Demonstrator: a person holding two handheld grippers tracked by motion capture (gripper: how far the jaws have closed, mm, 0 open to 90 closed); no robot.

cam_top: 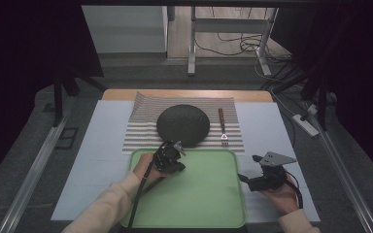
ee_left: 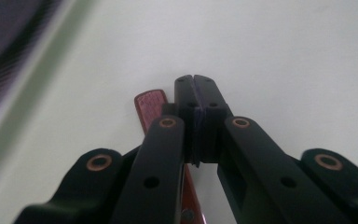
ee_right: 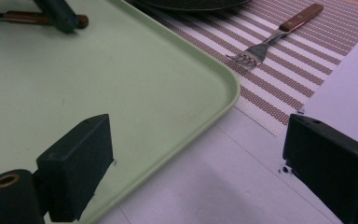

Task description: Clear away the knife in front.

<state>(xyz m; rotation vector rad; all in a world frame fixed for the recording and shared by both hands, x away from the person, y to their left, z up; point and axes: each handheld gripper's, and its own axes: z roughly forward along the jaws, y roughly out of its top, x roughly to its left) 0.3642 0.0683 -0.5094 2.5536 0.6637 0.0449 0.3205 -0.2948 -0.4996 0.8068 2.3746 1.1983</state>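
Knife (ee_left: 150,108) with a reddish-brown handle lies on the green tray (cam_top: 209,194), at the tray's left part, and the left tongs (cam_top: 174,154) are right over it. In the left gripper view the two black jaws are pressed together, tips meeting with no gap, and the knife's handle runs beside and beneath them on their left (whether the pads actually nip any part of it I cannot tell). In the right gripper view the same handle (ee_right: 25,17) shows at the far corner of the tray with the left tongs (ee_right: 58,16) set down on it.

Right tongs (cam_top: 246,178) hover off the tray's right edge, above the pale bench (cam_top: 87,160), held level and pointing toward the tray. Their jaws are spread wide with nothing between them; in the right gripper view one jaw is over the tray's rim and the other over the bench.

Beyond the tray lies a striped mat (cam_top: 145,131), its near edge just beside the tray. A dark round plate (cam_top: 183,124) sits on the mat, and a fork (cam_top: 222,127) with a wooden handle lies on the mat just right of the plate, tines toward the tray.
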